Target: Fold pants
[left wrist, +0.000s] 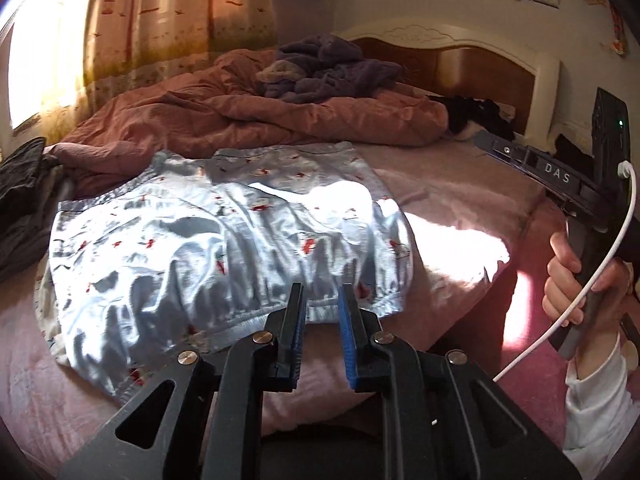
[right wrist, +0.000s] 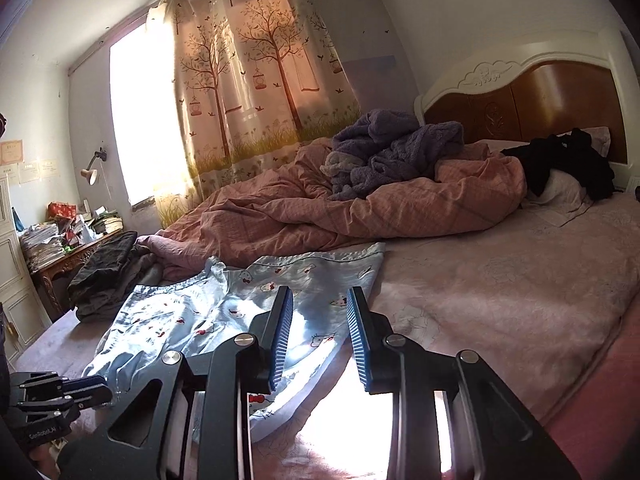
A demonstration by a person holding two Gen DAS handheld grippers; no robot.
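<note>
Left gripper [left wrist: 322, 308]: blue-padded fingers [left wrist: 347, 320] apart, nothing between them, tips over the elastic waistband [left wrist: 320, 312] of the pants [left wrist: 224, 240]. No visible pinch on the cloth; contact can't be told from the left wrist view.

Pants: light blue satin pajama pants with a red-and-white cartoon-cat print, folded into a wide block, lying flat on the pink bed sheet [left wrist: 440, 184] near the bed's front edge. Waistband faces the front edge, hems [left wrist: 240, 156] face the rumpled pink duvet [left wrist: 248, 116]. Strong sun patch across the fabric and the sheet just beside it.

Right gripper [right wrist: 318, 312]: jaws apart, empty, held above the pants' near corner in the right wrist view, not touching. In the left wrist view it sits well off to the side of the pants by the bed's side edge, gripped by a hand [left wrist: 576, 280] in a white sleeve, white cable [left wrist: 600, 268] trailing from it.

Rest of bed: purple fleece blanket [right wrist: 392, 148] piled on the duvet, black garment [right wrist: 568, 160] by the headboard [right wrist: 520, 92], dark grey clothing [right wrist: 108, 272] heaped at the far side edge beside the pants. Tree-print curtain [right wrist: 248, 80] behind, cluttered desk [right wrist: 68, 240] in the corner.
</note>
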